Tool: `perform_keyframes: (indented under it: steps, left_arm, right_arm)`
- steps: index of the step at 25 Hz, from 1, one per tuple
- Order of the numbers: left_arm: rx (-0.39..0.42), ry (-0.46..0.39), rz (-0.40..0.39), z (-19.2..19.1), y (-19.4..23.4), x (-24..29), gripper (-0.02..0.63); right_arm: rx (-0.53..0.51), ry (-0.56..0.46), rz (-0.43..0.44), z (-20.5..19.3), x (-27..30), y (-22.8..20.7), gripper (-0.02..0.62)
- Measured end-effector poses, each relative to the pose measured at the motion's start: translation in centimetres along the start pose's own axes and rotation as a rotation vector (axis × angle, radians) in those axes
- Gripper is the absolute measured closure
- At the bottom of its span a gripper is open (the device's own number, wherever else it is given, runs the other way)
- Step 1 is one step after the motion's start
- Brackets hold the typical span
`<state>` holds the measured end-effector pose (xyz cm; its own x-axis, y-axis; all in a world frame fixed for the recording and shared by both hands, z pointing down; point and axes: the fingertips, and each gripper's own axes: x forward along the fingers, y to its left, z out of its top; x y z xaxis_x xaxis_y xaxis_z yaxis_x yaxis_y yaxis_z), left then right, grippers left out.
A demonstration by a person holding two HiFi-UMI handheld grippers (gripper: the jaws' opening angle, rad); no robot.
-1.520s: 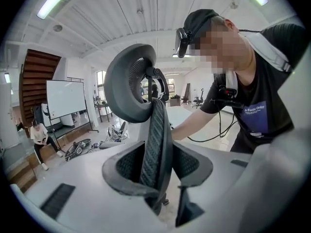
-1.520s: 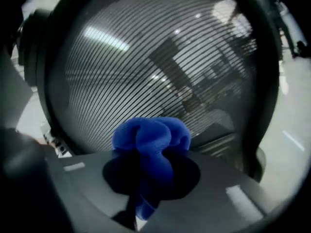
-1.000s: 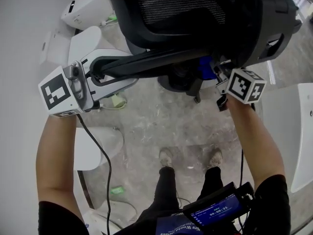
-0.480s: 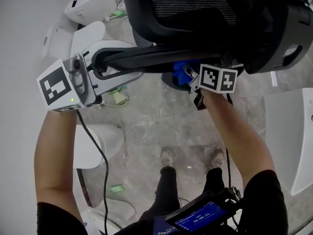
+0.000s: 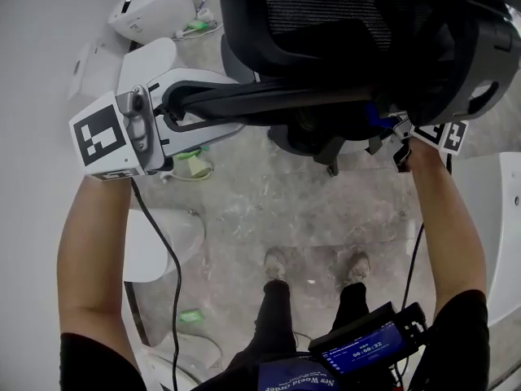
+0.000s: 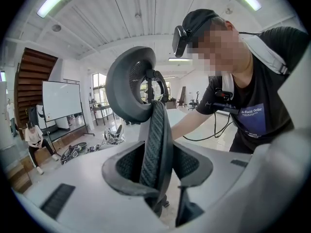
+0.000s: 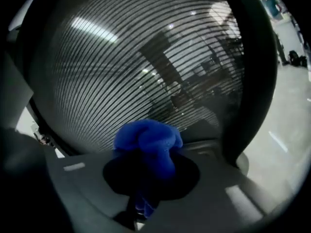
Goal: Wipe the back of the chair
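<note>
Chair back edge-on, blue cloth pinched

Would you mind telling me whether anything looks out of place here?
Nothing stands out: the left gripper clamps the chair back edge-on, and the right gripper holds a bunched blue cloth before its mesh.

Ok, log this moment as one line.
left gripper: clamped on chair back edge | right gripper: holds blue cloth | cloth: at the mesh, contact unclear

the right tool with its blue cloth has swung back rightward along the chair back.
</note>
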<state>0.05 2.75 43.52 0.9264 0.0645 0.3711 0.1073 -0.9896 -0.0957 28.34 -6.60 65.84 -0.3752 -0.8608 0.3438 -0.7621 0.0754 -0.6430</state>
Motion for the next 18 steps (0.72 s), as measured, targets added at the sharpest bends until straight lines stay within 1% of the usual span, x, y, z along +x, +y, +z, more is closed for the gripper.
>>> perform_keyframes:
  steps: [3,5,7,8,10,11,12,14,15,16,17,18]
  left_arm:
    - [0.026,0.021,0.021,-0.4,0.2,-0.1,0.444]
    - [0.03,0.026,0.039,-1.1,0.6,-0.4,0.441]
    - [0.022,0.014,0.095,-1.9,1.5,-0.8,0.415]
    - [0.021,0.002,0.146,-2.3,2.1,-1.3,0.396]
    - [0.018,-0.042,0.293,-2.5,3.4,-3.3,0.337]
    - [0.005,-0.082,0.379,-2.3,4.0,-4.8,0.3]
    - [-0.018,-0.132,0.461,-2.1,4.6,-6.6,0.289]
    - [-0.073,-0.228,0.601,-2.3,5.7,-10.0,0.238]
    - [-0.1,-0.257,0.651,-2.9,6.3,-11.2,0.239]
    - [-0.124,-0.272,0.684,-3.6,6.9,-11.7,0.238]
    - [-0.149,-0.276,0.7,-4.5,7.4,-11.8,0.238]
    - [-0.172,-0.271,0.705,-5.5,7.6,-11.5,0.26]
  right_arm:
    - [-0.059,-0.053,-0.067,2.3,-1.6,-3.2,0.545]
    - [-0.104,-0.073,-0.083,2.2,-1.8,-3.4,0.541]
    - [-0.149,-0.081,-0.075,1.1,-1.5,-2.4,0.54]
    - [-0.175,-0.075,-0.053,0.1,-1.2,-1.1,0.54]
    - [-0.23,-0.047,0.028,-3.0,-0.3,3.4,0.538]
    - [-0.246,-0.026,0.081,-4.8,0.2,6.6,0.538]
    - [-0.251,0.003,0.134,-6.7,0.8,10.0,0.538]
    - [-0.238,0.072,0.215,-10.4,2.4,16.0,0.538]
    - [-0.221,0.1,0.235,-12.0,3.2,18.0,0.538]
    - [-0.203,0.121,0.242,-13.3,4.1,19.0,0.537]
    - [-0.186,0.137,0.242,-14.4,4.8,19.5,0.537]
    - [-0.17,0.149,0.238,-15.3,5.4,19.5,0.537]
